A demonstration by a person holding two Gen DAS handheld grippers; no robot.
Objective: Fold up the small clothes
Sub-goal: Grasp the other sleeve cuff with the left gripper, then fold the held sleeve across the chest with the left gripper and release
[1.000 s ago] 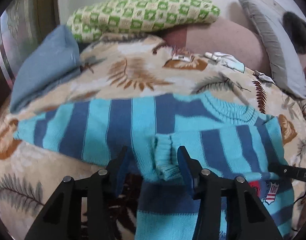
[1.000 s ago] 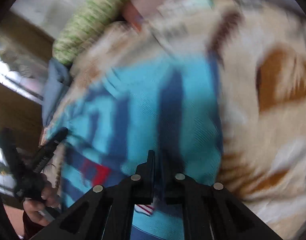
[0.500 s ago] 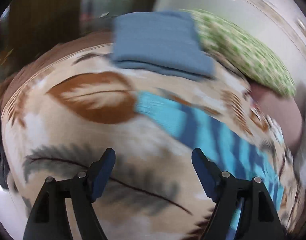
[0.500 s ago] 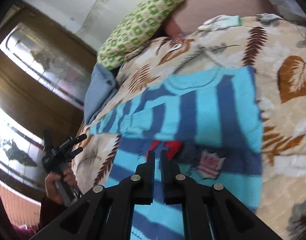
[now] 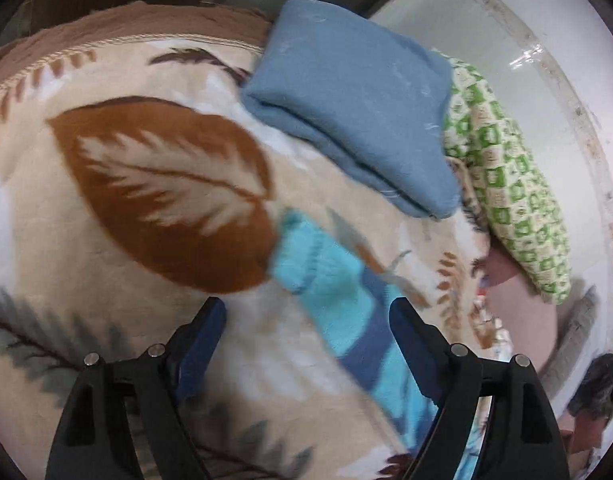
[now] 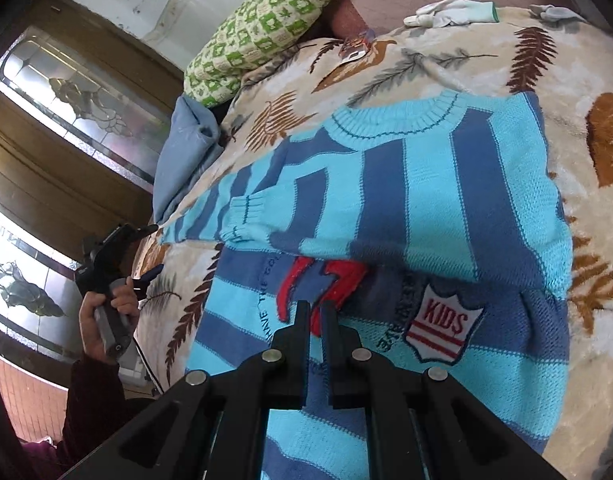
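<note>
A small sweater (image 6: 426,200) with light and dark blue stripes and a KIDS badge (image 6: 442,328) lies flat on the leaf-print blanket (image 5: 146,184). One sleeve is folded across the chest, its cuff (image 6: 246,216) on the body. The other sleeve stretches out sideways. Its cuff (image 5: 302,256) lies just ahead of my left gripper (image 5: 306,308), whose jaws are opening with the sleeve running between them, untouched by the pads. In the right wrist view a hand holds that left gripper (image 6: 154,248) at the sleeve end. My right gripper (image 6: 315,312) hovers shut over the red numbers, gripping nothing.
A folded blue blanket (image 5: 354,100) and a green checked pillow (image 5: 514,184) lie beyond the sleeve. White gloves (image 6: 450,12) rest near the far edge of the blanket. Patterned glass panels (image 6: 86,112) stand to the left of the bed.
My left gripper let go of the folded sleeve's cuff, swung left to the outstretched sleeve's end, rolled, and its jaws widened. The right gripper drew back a little and stayed shut.
</note>
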